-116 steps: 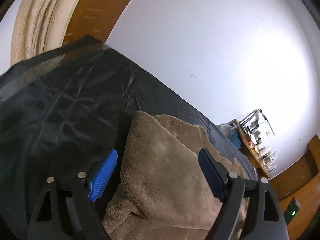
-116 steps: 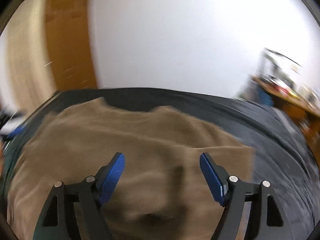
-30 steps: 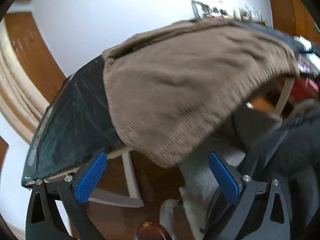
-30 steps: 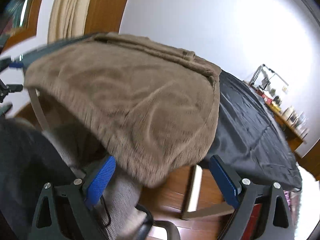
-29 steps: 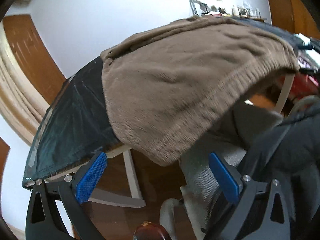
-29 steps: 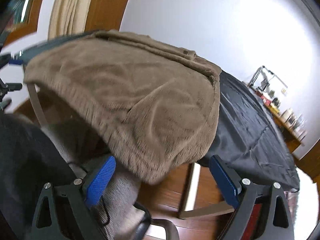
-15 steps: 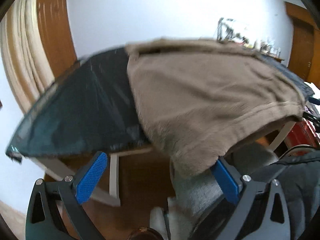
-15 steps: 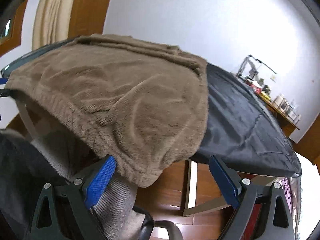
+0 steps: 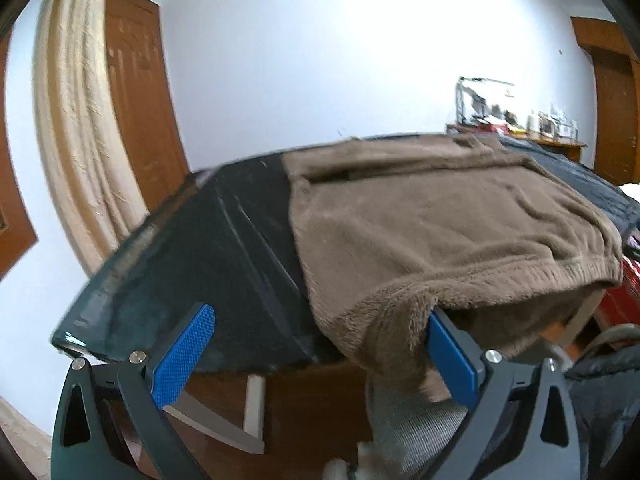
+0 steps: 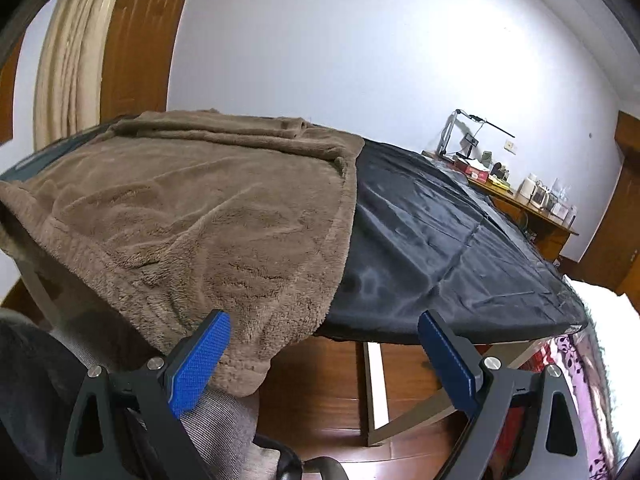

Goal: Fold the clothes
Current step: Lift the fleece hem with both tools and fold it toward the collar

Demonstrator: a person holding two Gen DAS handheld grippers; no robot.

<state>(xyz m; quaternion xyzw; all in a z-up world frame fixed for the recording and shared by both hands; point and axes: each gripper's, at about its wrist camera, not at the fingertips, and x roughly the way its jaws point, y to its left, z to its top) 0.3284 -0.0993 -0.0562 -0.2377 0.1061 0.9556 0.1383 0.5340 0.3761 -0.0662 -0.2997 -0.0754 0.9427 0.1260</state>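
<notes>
A brown fleece garment (image 9: 440,232) lies spread on a table under a black cloth (image 9: 208,256), its near hem drooping over the table's front edge. My left gripper (image 9: 320,352) sits low at that edge, open; the hem's left corner hangs between its fingers, against the right pad (image 9: 450,354). From the other side, the same garment (image 10: 200,216) drapes over the edge. My right gripper (image 10: 324,354) is open too, with the hem's right corner hanging just inside its left pad (image 10: 198,360).
The black cloth (image 10: 440,248) stretches bare to the right of the garment. Below the table edge are white table legs (image 10: 374,388), a wooden floor and a person's grey-clad lap (image 9: 408,424). A cluttered wooden side desk (image 10: 516,196) stands by the far wall.
Both grippers have come down from over the table to its front edge and closed in on the hanging hem, whose corners now sit between the open fingers.
</notes>
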